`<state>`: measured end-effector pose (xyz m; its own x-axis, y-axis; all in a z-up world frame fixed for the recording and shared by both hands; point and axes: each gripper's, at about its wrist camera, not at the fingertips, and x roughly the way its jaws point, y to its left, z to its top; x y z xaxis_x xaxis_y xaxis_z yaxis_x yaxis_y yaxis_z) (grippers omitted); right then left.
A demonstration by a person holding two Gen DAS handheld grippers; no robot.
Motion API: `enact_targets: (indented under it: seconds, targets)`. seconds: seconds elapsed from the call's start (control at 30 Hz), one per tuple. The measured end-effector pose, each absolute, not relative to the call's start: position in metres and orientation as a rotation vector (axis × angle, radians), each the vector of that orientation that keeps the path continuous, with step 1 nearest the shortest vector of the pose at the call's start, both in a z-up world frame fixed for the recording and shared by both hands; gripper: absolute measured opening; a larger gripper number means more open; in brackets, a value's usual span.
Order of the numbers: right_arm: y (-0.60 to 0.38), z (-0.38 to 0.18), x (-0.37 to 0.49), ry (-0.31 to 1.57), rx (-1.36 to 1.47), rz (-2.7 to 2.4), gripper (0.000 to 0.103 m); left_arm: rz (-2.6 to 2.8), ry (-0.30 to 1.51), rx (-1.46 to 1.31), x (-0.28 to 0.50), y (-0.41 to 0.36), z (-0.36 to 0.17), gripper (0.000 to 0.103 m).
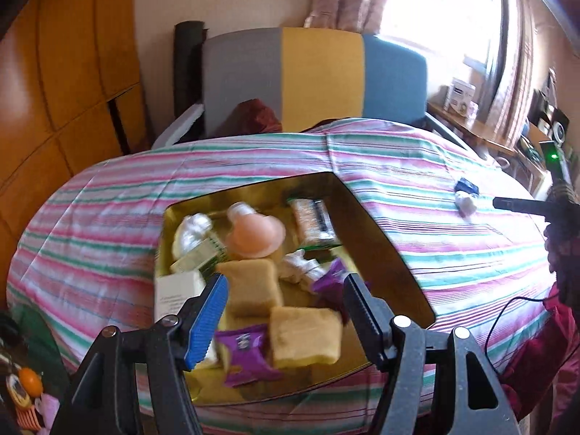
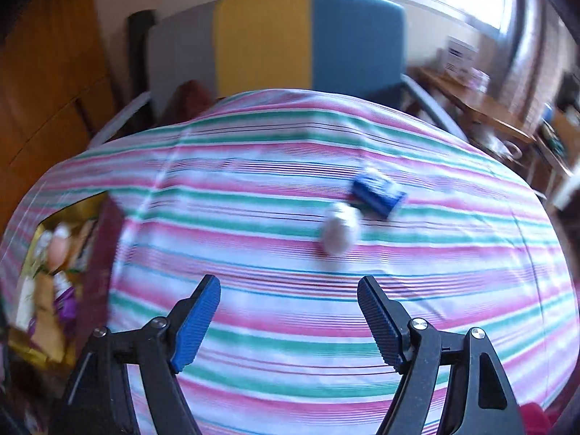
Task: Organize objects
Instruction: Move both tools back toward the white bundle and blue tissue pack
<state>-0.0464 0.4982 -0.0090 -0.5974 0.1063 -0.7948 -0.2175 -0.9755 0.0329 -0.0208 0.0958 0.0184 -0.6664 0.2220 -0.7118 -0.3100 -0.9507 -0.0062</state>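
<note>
We hold our left gripper [image 1: 286, 311] low in the middle of its frame, with its 2 fingers spread wide and nothing pinched between them. Just past the fingers sits the gold box [image 1: 377, 232], in the middle of the frame on the striped cloth [image 1: 108, 210]. Inside the box we see 2 yellow sponges [image 1: 250, 286], a purple packet [image 1: 246, 355], a peach cap [image 1: 255, 235], a white carton [image 1: 177, 290] and a long snack bar [image 1: 313, 223]. Far to the right of the frame lie a blue box [image 1: 467, 185] and a white ball [image 1: 467, 203], close together on the cloth. Our right gripper [image 2: 290, 322] is at the bottom middle of its blurry frame, fingers apart and holding nothing, above bare stripes. Up and to the right of it we see the same blue box [image 2: 378, 192] with the white ball [image 2: 337, 235] touching its near corner. The gold box [image 2: 47, 348] peeks in at the left edge. A grey, yellow and blue chair [image 2: 275, 40] stands behind the table at the top.
</note>
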Motion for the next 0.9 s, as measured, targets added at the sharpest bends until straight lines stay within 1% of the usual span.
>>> enact_targets:
  seconds: [0.13, 0.27, 0.3, 0.5, 0.9]
  targets:
    - [0.557, -0.027, -0.038, 0.319, -1.241, 2.520, 0.079, 2.583, 0.223, -1.077, -0.024, 0.123, 0.023, 0.067]
    - [0.600, -0.045, -0.025, 0.587, -1.215, 2.395, 0.079, 2.539, 0.279, -1.058, -0.027, 0.153, 0.026, 0.067]
    - [0.605, -0.044, -0.022, 0.623, -1.187, 2.389, 0.079, 2.529, 0.289, -1.054, -0.028, 0.160, 0.027, 0.067]
    - [0.608, -0.044, -0.020, 0.675, -1.187, 2.378, 0.079, 2.456, 0.343, -1.042, -0.034, 0.203, 0.025, 0.067]
    - [0.620, -0.044, -0.010, 0.785, -1.137, 2.351, 0.084, 2.305, 0.415, -1.062, -0.046, 0.286, 0.014, 0.067]
